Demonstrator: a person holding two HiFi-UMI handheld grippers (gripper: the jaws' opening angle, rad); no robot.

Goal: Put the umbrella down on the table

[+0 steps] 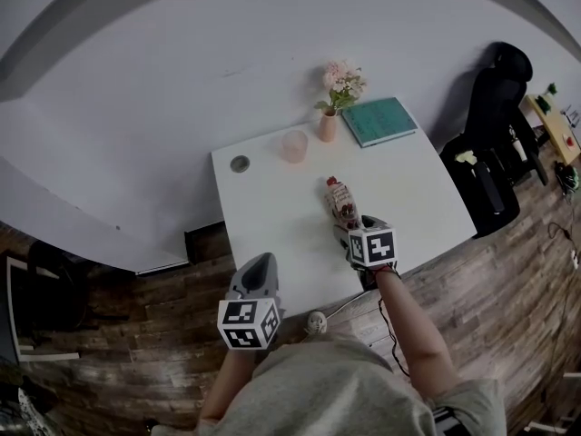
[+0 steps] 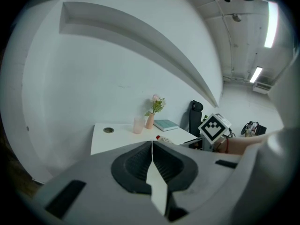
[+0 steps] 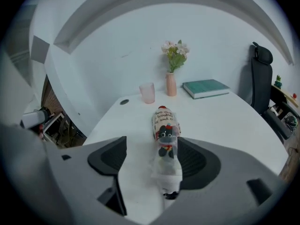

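Note:
A folded umbrella (image 1: 342, 200) in a clear sleeve printed with a cartoon cat lies flat on the white table (image 1: 272, 234), red tip toward the wall. In the right gripper view the umbrella (image 3: 165, 135) runs lengthwise between the jaws of my right gripper (image 3: 154, 161). It lies close beside the right pad, and a wide gap separates it from the left pad; the jaws stand open and do not clamp it. In the head view my right gripper (image 1: 352, 229) hovers over the umbrella's near end. My left gripper (image 2: 152, 158) is shut and empty, held off the table's front left edge (image 1: 258, 271).
At the table's far side stand a pink cup (image 1: 293, 145), a vase of flowers (image 1: 329, 125) and a teal book (image 1: 379, 121). A round cable grommet (image 1: 240, 163) sits at the far left corner. A black office chair (image 1: 490, 134) stands to the right of the table.

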